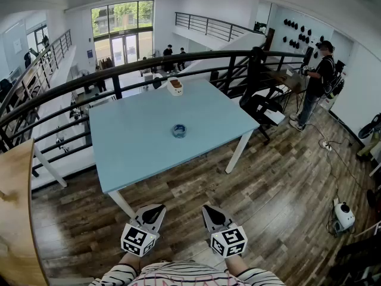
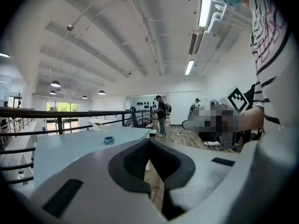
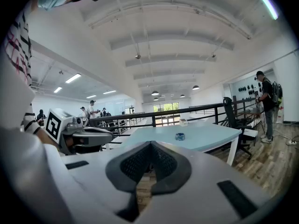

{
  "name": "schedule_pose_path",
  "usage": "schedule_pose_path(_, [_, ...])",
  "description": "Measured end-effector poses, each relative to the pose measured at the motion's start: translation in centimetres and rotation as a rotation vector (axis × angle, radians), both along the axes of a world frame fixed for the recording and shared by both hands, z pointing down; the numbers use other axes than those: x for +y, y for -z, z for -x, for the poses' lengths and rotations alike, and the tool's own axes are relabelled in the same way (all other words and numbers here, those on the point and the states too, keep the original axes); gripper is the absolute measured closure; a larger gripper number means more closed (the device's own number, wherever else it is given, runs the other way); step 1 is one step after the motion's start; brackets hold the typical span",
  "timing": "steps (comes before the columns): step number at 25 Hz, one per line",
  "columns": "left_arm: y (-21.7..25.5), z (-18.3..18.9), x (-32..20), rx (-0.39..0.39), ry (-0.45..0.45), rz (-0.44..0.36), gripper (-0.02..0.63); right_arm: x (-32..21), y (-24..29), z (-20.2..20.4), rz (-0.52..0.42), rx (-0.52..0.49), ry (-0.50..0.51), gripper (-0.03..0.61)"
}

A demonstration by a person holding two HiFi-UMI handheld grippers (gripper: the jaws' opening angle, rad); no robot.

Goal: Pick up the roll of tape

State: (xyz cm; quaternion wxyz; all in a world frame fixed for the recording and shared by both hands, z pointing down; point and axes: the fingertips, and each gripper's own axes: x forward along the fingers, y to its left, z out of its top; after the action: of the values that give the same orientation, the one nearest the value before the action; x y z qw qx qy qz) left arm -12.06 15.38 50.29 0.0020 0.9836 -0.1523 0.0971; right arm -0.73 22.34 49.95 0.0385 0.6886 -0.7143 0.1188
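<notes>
A small blue roll of tape (image 1: 179,130) lies flat near the middle of the light blue table (image 1: 137,148). It shows far off in the left gripper view as the tape (image 2: 109,140) and in the right gripper view as the tape (image 3: 180,136). My left gripper (image 1: 153,210) and right gripper (image 1: 209,211) are held side by side over the wooden floor, short of the table's near edge. Both are shut with nothing between their jaws. In the left gripper view my left gripper (image 2: 148,141) has its tips together, and so does my right gripper (image 3: 150,143).
A small white box (image 1: 174,87) stands at the table's far edge by a black railing (image 1: 77,82). A black chair (image 1: 262,109) sits right of the table. A person (image 1: 314,82) stands at the far right. A wooden surface (image 1: 18,219) lies at my left.
</notes>
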Motion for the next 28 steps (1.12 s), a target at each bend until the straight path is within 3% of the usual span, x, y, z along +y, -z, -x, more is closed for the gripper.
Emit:
schedule_pose_path(10, [0.0,-2.5,1.6,0.023,0.002,0.014,0.589,0.8,-0.2,-2.1,-0.007,0.001,0.033,0.552])
schedule_pose_path(16, [-0.7,-4.3,3.7,0.034,-0.024,0.012,0.584,1.2,-0.8,-2.8,-0.021,0.004,0.127,0.546])
schedule_pose_path(17, [-0.9,-4.5,3.9,0.035,-0.022,0.012,0.583,1.1,-1.1,-2.9,-0.014,0.01,0.137,0.537])
schedule_pose_path(18, [-1.0,-4.8,4.0,0.035,-0.023,0.015,0.575,0.9,-1.4,-3.1,-0.007,0.011,0.144,0.489])
schedule_pose_path(19, [-1.1,-5.1,4.0,0.033,-0.025,0.022,0.521,0.7,-1.6,-3.4,0.001,0.006,0.146,0.401])
schedule_pose_path(20, [-1.3,-5.4,3.9,0.027,-0.028,0.027,0.446,0.5,-1.8,-3.7,0.008,-0.001,0.146,0.39])
schedule_pose_path(28, [-2.2,-7.0,-0.9,0.021,0.0,0.04,0.439,-3.6,-2.7,-5.7,0.031,-0.013,0.152,0.39])
